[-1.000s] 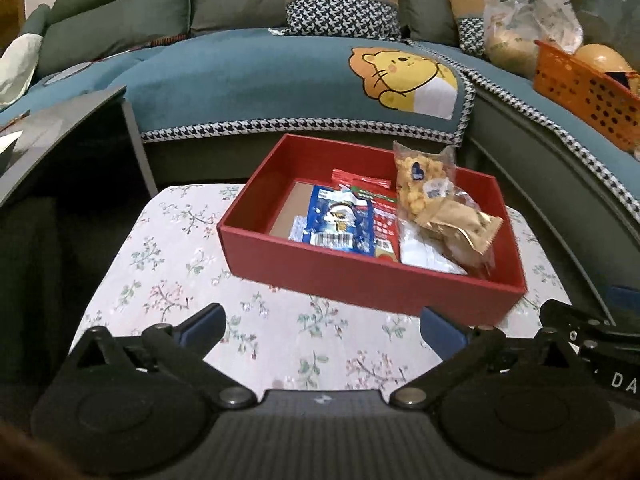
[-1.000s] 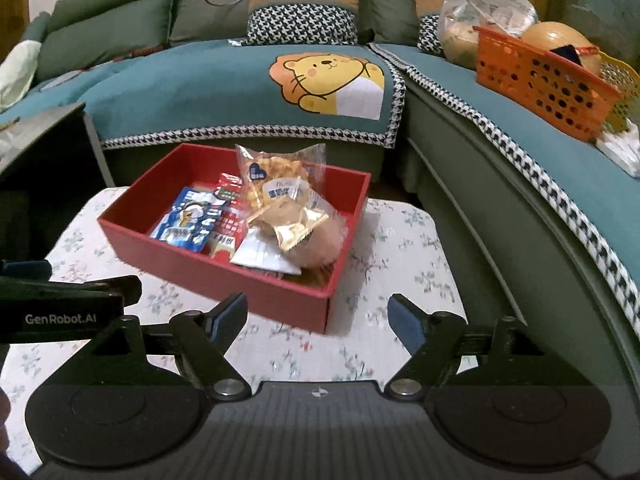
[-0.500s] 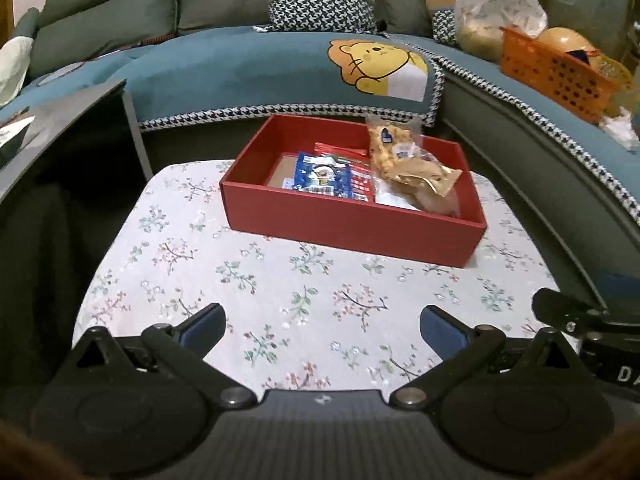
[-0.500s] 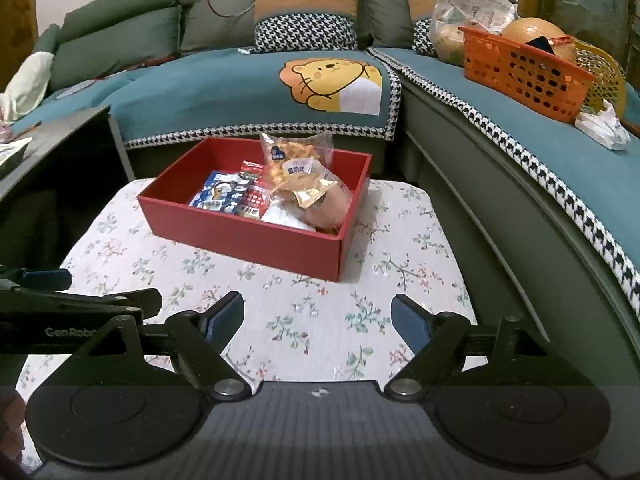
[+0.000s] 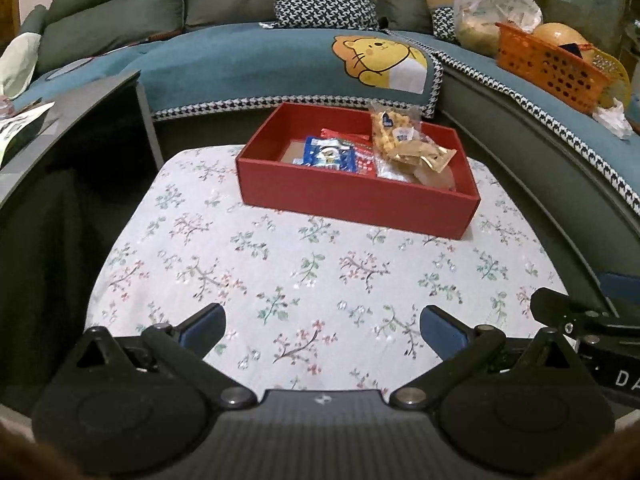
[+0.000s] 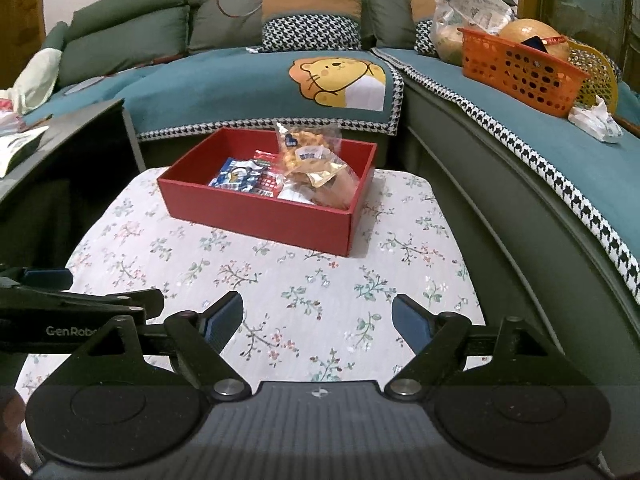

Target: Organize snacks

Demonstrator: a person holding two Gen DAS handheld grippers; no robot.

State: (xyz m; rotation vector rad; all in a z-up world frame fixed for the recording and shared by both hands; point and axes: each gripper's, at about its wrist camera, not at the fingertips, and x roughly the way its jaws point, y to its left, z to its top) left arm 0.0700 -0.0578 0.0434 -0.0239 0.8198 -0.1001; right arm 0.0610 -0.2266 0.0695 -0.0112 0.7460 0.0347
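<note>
A red box [image 5: 352, 196] [image 6: 256, 216] stands at the far side of the floral-cloth table [image 5: 280, 280]. Inside it lie several snack packets: a blue one [image 5: 330, 156] [image 6: 236, 174], a red one [image 6: 267, 180], a clear bag of yellow puffs [image 5: 394, 130] [image 6: 306, 146] and a gold packet [image 5: 424, 154]. My left gripper [image 5: 322, 326] is open over the near table edge, nothing between its fingers. My right gripper [image 6: 318, 320] is open too, empty, well short of the box. Each gripper shows at the other view's side.
A teal-covered sofa [image 6: 240, 88] with a lion picture wraps around the table's back and right. An orange basket [image 6: 520, 72] and plastic bags [image 6: 472, 12] sit on it. A dark side table [image 5: 60, 120] with papers stands at the left.
Both grippers have pulled back from the red box, which now looks smaller and farther. More floral cloth shows in front of the fingers. Both grippers stay open and empty.
</note>
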